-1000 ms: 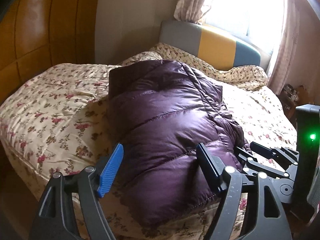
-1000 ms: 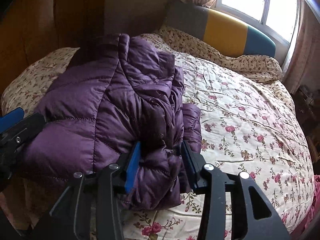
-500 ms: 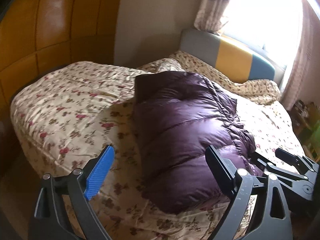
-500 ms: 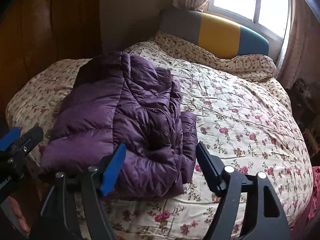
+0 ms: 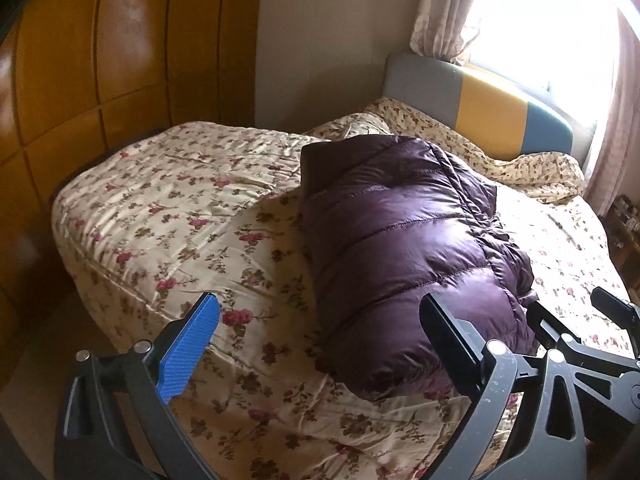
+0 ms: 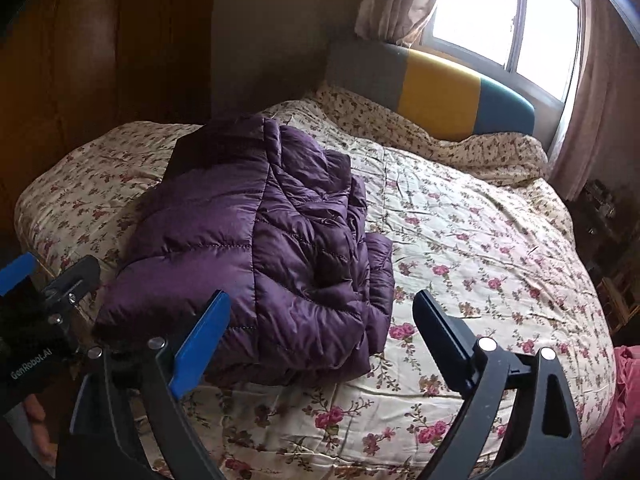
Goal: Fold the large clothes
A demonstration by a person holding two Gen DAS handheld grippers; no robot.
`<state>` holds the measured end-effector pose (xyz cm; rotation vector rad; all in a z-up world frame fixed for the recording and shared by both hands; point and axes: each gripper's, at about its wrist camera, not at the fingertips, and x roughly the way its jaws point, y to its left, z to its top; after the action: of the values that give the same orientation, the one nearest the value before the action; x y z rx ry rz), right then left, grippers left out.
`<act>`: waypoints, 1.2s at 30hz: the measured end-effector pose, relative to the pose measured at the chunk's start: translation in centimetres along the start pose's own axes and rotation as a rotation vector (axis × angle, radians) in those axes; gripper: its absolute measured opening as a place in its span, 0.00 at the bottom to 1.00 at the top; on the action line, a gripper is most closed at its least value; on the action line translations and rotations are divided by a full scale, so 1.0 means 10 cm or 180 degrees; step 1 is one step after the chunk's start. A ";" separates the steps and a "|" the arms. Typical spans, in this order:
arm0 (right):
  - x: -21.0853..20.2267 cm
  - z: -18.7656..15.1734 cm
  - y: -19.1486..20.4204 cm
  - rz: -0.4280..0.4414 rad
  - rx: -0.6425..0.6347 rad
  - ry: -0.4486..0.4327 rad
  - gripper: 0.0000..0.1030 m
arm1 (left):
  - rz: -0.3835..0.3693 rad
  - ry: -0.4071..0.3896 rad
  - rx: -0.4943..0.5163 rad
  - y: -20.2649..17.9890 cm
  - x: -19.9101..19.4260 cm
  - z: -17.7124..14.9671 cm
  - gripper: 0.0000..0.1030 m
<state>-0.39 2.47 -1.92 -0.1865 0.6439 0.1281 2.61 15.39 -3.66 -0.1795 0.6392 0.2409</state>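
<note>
A purple quilted down jacket lies folded in a thick bundle near the front edge of a floral bedspread. My left gripper hangs just short of the jacket's near left corner. Its jaws are opening wide and no cloth is pinched between them. My right gripper hovers off the jacket's near right corner. Its jaws are also opening, with nothing gripped. Each gripper shows at the edge of the other's view: the left gripper and the right gripper.
A grey, yellow and teal headboard stands under a bright window with curtains. Wooden wardrobe panels line the left side. A pink cloth lies at the bed's right edge. A hand holds the left tool.
The right gripper let go of the jacket's folded edge and opened wide. Both grippers drew back and rose from the jacket, and the left opened further.
</note>
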 end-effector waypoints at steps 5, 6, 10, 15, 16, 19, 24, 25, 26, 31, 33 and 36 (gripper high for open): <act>-0.01 -0.03 -0.01 -0.0024 -0.0029 -0.0006 0.91 | 0.0022 -0.0027 -0.0030 0.02 -0.04 0.00 0.97; 0.00 -0.03 -0.01 -0.0027 -0.0023 -0.0005 0.91 | 0.0013 -0.0028 -0.0037 0.02 -0.04 0.00 0.97; -0.02 -0.03 -0.02 -0.0055 -0.0023 -0.0030 0.92 | 0.0000 -0.0046 -0.0018 0.00 -0.06 0.01 0.97; -0.03 -0.04 -0.02 -0.0056 -0.0028 -0.0028 0.93 | 0.0173 -0.0061 0.0042 -0.06 -0.07 0.01 0.97; -0.03 -0.04 -0.01 -0.0053 -0.0032 -0.0029 0.93 | 0.0213 -0.0069 0.0059 -0.07 -0.07 0.01 0.97; -0.04 -0.04 0.00 -0.0058 -0.0047 -0.0034 0.94 | 0.0242 -0.0069 0.0048 -0.06 -0.06 0.00 0.97; -0.01 -0.05 0.00 -0.0049 -0.0046 -0.0009 0.95 | 0.0259 -0.0068 0.0005 -0.03 -0.06 0.00 0.97; -0.01 -0.05 0.00 -0.0045 -0.0047 -0.0007 0.95 | 0.0253 -0.0067 0.0004 -0.03 -0.06 0.00 0.97; -0.01 -0.06 0.01 -0.0045 -0.0052 -0.0010 0.95 | 0.0248 -0.0068 0.0005 -0.03 -0.06 0.00 0.97; 0.01 -0.06 0.02 -0.0033 -0.0069 0.0004 0.96 | 0.0224 -0.0070 0.0022 -0.05 -0.06 -0.01 0.97; 0.02 -0.07 0.02 -0.0031 -0.0071 0.0015 0.96 | 0.0212 -0.0066 0.0032 -0.06 -0.06 -0.01 0.97; 0.01 -0.08 0.01 -0.0027 -0.0071 0.0013 0.96 | 0.0208 -0.0073 0.0047 -0.08 -0.06 -0.02 0.97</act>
<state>-0.74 2.39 -2.60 -0.2108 0.6460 0.1268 2.24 14.50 -3.33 -0.1416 0.6246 0.3006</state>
